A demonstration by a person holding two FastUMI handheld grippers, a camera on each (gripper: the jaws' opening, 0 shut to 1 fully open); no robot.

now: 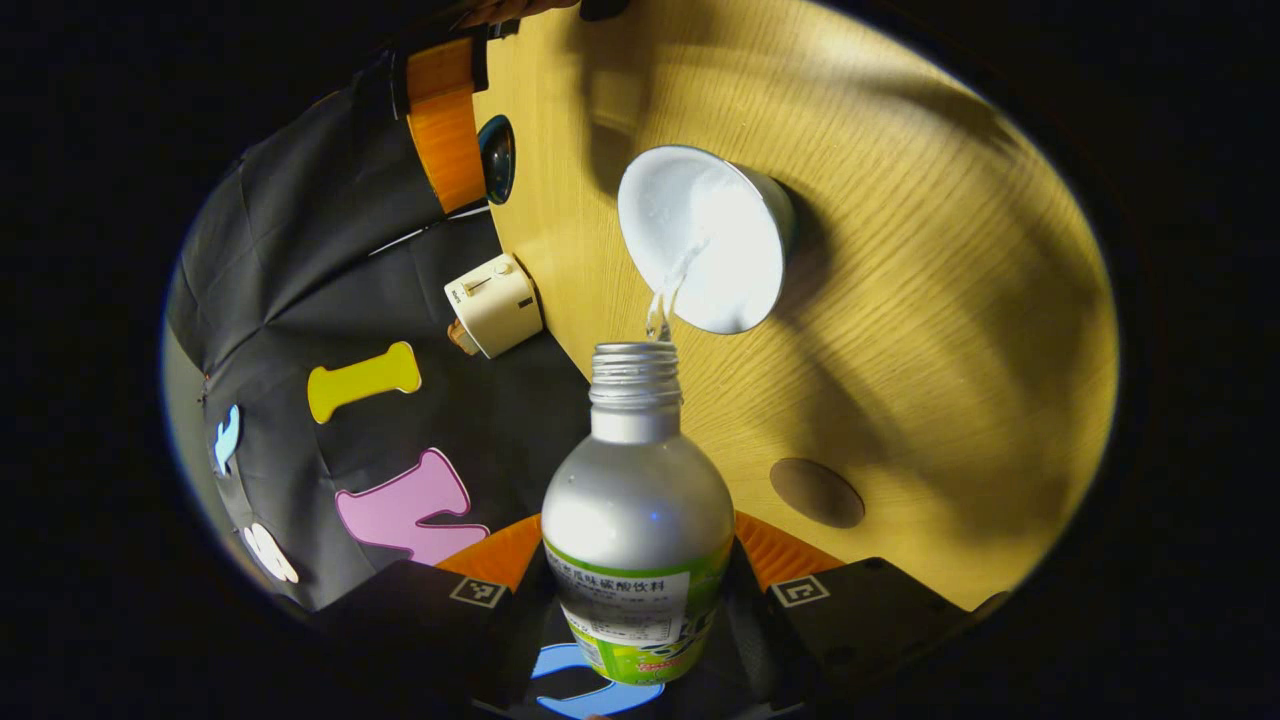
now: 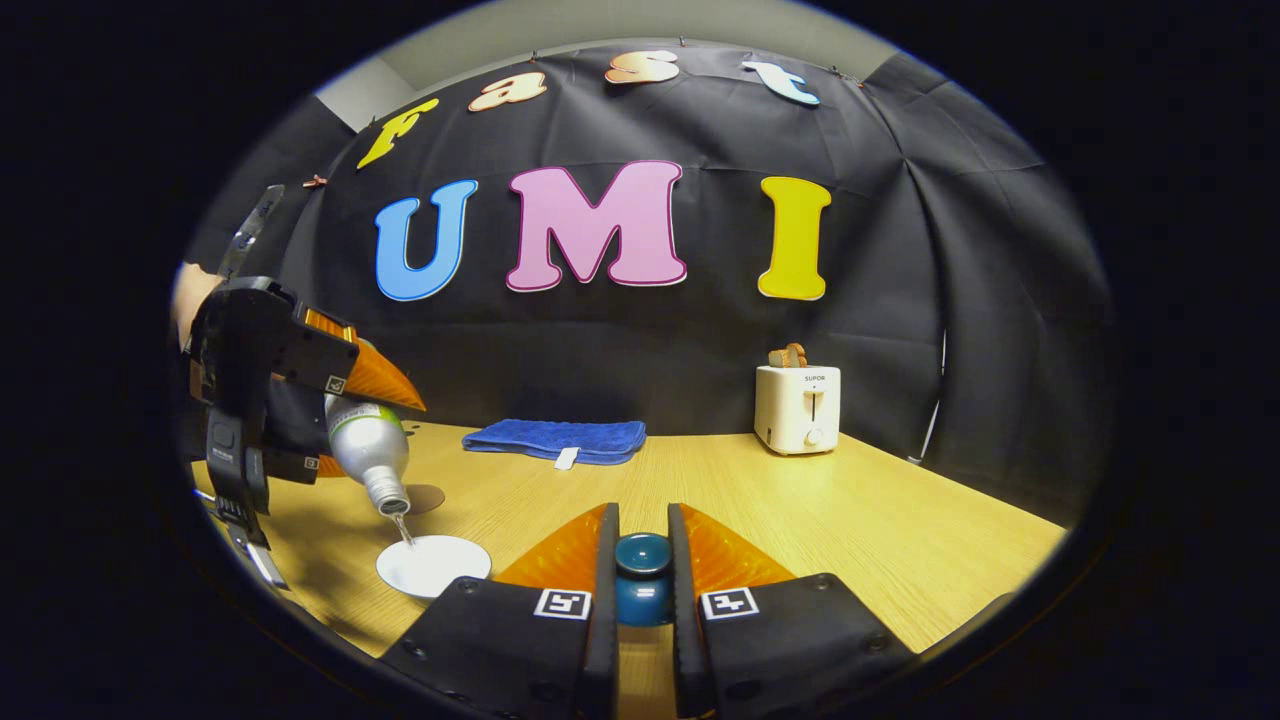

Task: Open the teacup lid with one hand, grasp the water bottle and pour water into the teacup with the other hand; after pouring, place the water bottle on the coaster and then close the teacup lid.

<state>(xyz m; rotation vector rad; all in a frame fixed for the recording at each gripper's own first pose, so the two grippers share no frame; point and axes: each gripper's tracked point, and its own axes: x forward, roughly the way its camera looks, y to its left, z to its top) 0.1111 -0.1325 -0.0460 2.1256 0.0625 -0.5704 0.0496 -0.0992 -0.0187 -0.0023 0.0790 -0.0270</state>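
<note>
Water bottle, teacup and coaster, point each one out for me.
water bottle [image 1: 637, 500]: left gripper view, its silver shoulder.
teacup [image 1: 700, 235]: left gripper view, its white inner wall.
coaster [image 1: 817, 492]: left gripper view, the middle of the brown disc.

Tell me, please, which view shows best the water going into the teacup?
The left gripper view: it looks along the tilted water bottle, so the stream runs from its mouth into the open teacup. The right gripper view shows the same teacup from the side, small and far, with only a thin stream.
</note>
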